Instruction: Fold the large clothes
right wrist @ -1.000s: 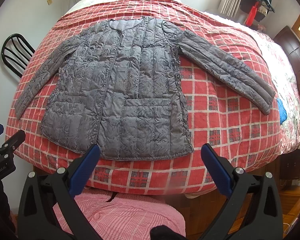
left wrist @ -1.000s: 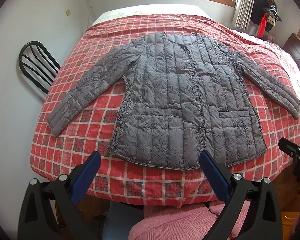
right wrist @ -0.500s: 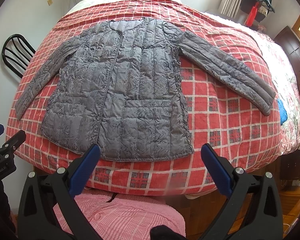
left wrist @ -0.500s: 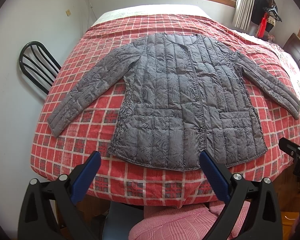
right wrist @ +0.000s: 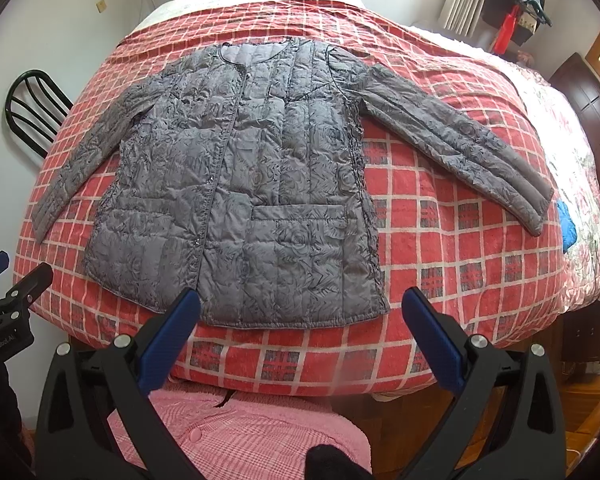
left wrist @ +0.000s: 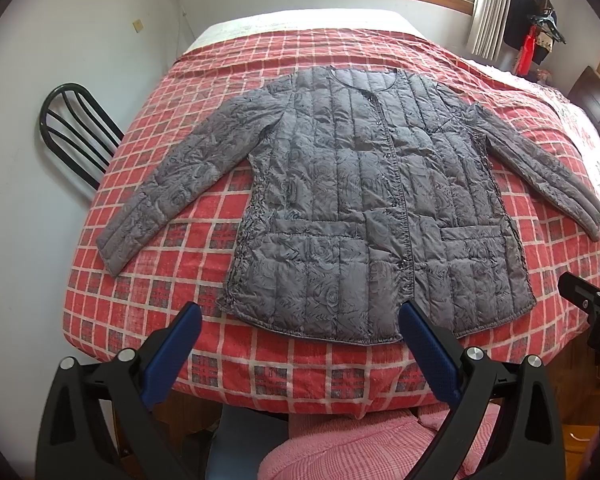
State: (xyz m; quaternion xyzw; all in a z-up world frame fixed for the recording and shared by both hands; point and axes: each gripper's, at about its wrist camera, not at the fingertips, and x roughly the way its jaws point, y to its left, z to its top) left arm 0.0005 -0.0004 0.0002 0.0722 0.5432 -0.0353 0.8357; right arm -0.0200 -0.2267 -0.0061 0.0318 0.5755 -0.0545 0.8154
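I see the grey quilted jacket (left wrist: 376,208) lying flat and face up on the bed's red plaid blanket (left wrist: 148,280), buttoned down the front, both sleeves spread outward and its hem near the blanket's near edge. My left gripper (left wrist: 300,332) hangs short of that hem with its blue-padded jaws spread wide, holding nothing. My right gripper (right wrist: 300,320) is likewise wide apart and empty, just off the hem.
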